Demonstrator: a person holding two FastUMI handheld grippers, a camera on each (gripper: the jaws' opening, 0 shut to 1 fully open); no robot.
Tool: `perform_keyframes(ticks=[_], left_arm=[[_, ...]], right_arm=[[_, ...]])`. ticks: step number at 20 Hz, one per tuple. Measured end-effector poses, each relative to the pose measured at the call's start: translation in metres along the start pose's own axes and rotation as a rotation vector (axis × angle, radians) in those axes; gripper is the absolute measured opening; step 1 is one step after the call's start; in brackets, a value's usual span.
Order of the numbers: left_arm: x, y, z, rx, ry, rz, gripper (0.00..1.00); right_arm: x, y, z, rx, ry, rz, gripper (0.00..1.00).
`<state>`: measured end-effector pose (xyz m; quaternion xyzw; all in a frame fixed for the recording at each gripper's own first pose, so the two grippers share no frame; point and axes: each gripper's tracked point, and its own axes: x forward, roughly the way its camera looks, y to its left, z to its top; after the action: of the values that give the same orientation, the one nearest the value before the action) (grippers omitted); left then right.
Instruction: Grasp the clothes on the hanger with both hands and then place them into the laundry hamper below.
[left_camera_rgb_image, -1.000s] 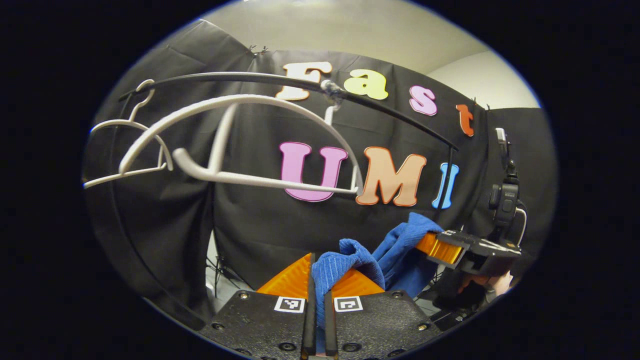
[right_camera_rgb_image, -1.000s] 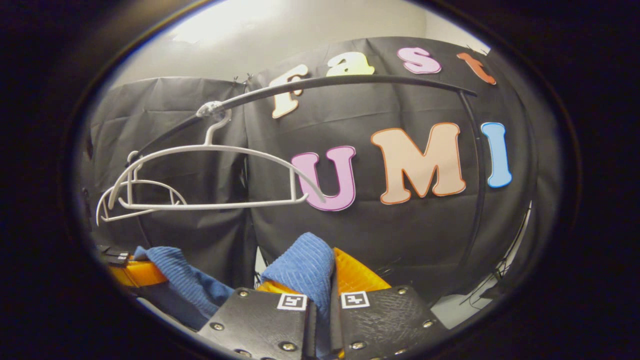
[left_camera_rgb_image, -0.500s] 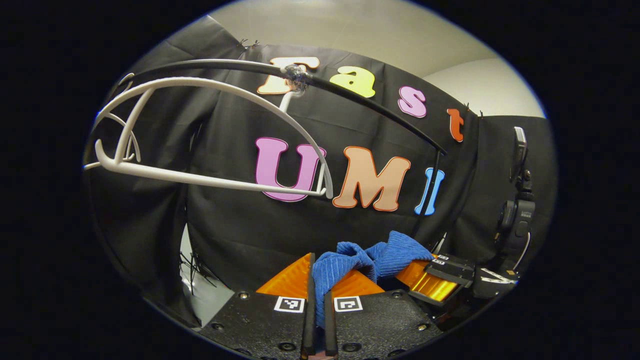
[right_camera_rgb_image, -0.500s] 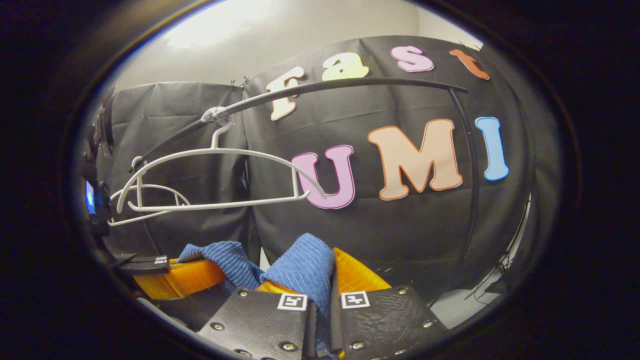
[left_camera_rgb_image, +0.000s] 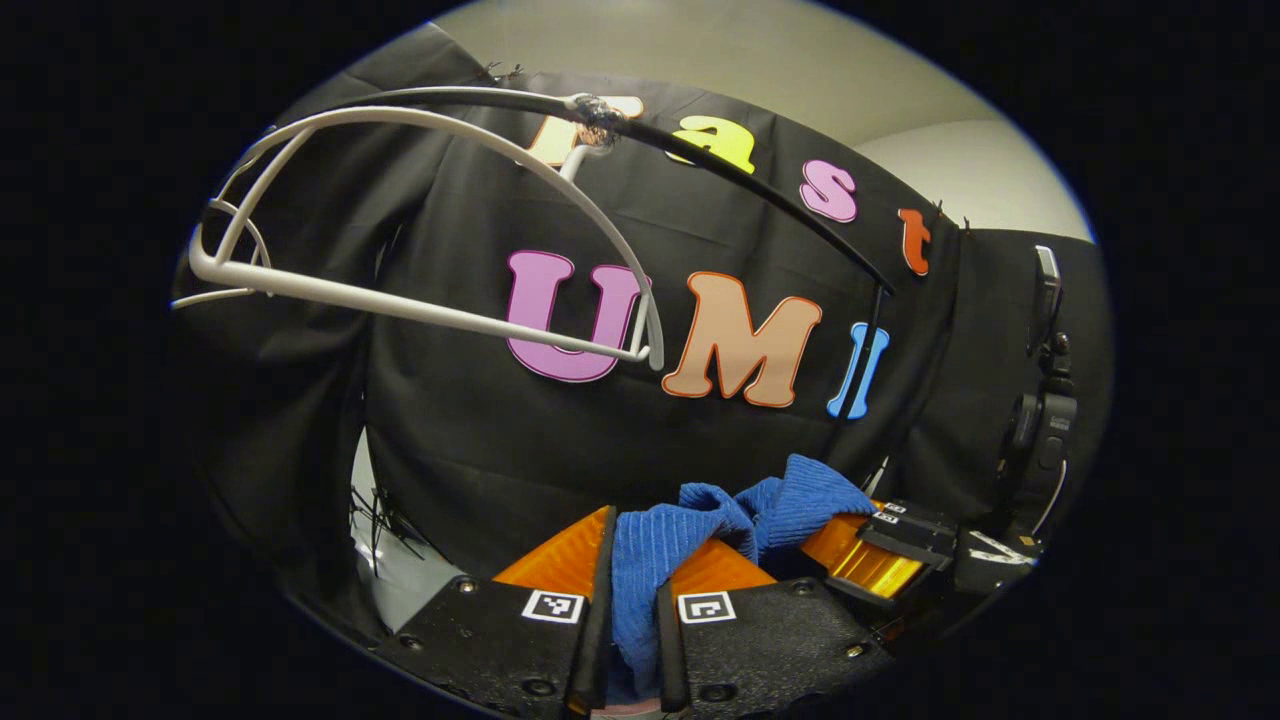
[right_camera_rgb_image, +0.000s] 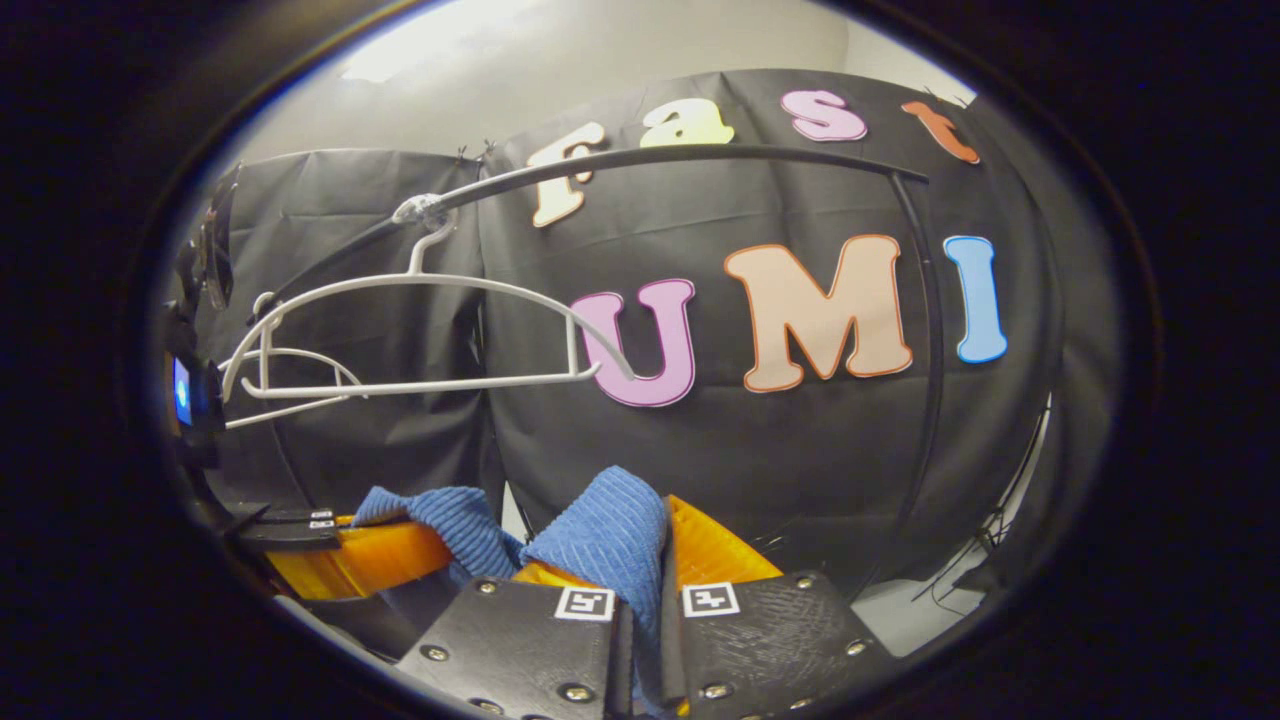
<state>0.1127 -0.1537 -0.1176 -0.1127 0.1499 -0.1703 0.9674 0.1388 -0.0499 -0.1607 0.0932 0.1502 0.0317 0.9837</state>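
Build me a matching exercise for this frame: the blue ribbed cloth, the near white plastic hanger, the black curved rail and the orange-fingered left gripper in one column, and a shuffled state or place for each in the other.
Things
1. blue ribbed cloth
2. white plastic hanger
3. black curved rail
4. left gripper

States or places
A. bare, hooked on the rail, nothing draped on it
B. shut on a fold of cloth
C. stretched between the two grippers, off the hanger
D. spans the top of the booth, carrying the hanger's hook

Pairs: 1-C, 2-A, 3-D, 4-B. The right gripper is likewise shut on the blue ribbed cloth.
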Motion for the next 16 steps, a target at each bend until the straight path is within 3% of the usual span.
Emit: perform_keyframes(ticks=[1,2,3,4,5,10,16], left_arm=[[-0.001,0.001,-0.004,0.002,0.009,0.000,0.21],[-0.005,0.001,-0.008,0.008,0.020,-0.004,0.35],[-0.007,0.002,-0.011,0.017,0.032,-0.002,0.31],[-0.009,0.005,-0.016,0.031,0.049,0.003,0.44],[-0.009,0.007,-0.020,0.041,0.055,0.007,0.41],[-0.006,0.016,-0.052,0.049,0.150,0.009,0.44],[0.000,0.024,-0.099,0.071,0.263,0.008,0.45]], right_arm=[[0.001,0.000,-0.001,0.001,0.001,-0.002,0.11],[0.001,-0.001,-0.002,0.000,0.002,-0.006,0.11],[0.001,-0.002,-0.001,-0.001,0.002,-0.010,0.11],[0.001,-0.002,0.000,-0.001,0.002,-0.012,0.11],[0.002,-0.003,0.001,0.000,0.000,-0.015,0.11],[0.005,-0.006,-0.011,-0.011,0.026,-0.028,0.11],[0.009,-0.019,-0.068,0.001,0.136,-0.058,0.11]])
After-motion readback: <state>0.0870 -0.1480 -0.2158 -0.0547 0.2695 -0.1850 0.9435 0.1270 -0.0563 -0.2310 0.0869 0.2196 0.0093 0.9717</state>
